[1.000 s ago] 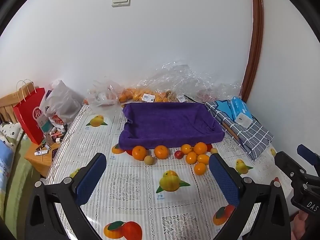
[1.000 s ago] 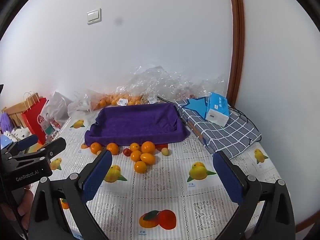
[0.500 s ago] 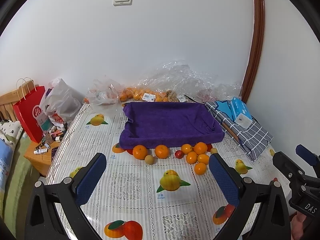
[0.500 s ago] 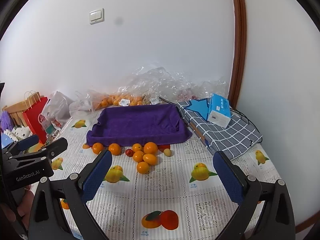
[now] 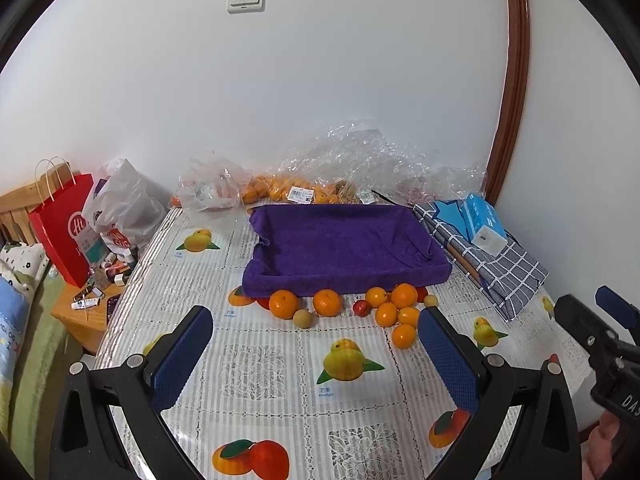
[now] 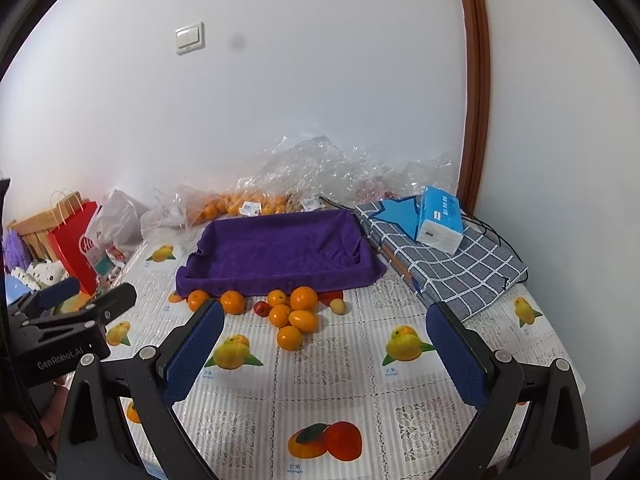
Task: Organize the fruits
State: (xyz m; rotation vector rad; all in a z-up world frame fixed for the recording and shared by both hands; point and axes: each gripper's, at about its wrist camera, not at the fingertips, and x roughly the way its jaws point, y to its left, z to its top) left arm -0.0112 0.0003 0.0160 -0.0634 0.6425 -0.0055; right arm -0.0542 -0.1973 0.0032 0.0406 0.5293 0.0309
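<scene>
Fruits: a loose cluster of oranges (image 5: 326,302), a small red fruit (image 5: 361,307) and a brownish round one (image 5: 302,318) lay on the bench (image 5: 260,364), just in front of the purple-lined tray (image 5: 344,244).
Tray: it stood empty, its cloth lining draped over the rim; the nearest oranges touched or nearly touched its front edge.
Left hand-held gripper (image 5: 316,356): spread wide, holding nothing, hovering well short of the fruit.
Right hand-held gripper (image 6: 326,354): likewise wide apart and empty, facing the same cluster.
Handling: the oranges looked firm and light, with rounded skins that would likely roll if nudged; too hard a squeeze might bruise them.
Where to grip: probably across the widest middle of one fruit, pads on opposite sides.
First pick: the lone orange (image 6: 289,337) nearest the grippers seemed easiest, standing clear of its neighbours.
Small fruits: the red and brown ones probably needed a narrower, gentler closing.
Risk: reaching into the packed group could scatter fruit across the bench.
</scene>
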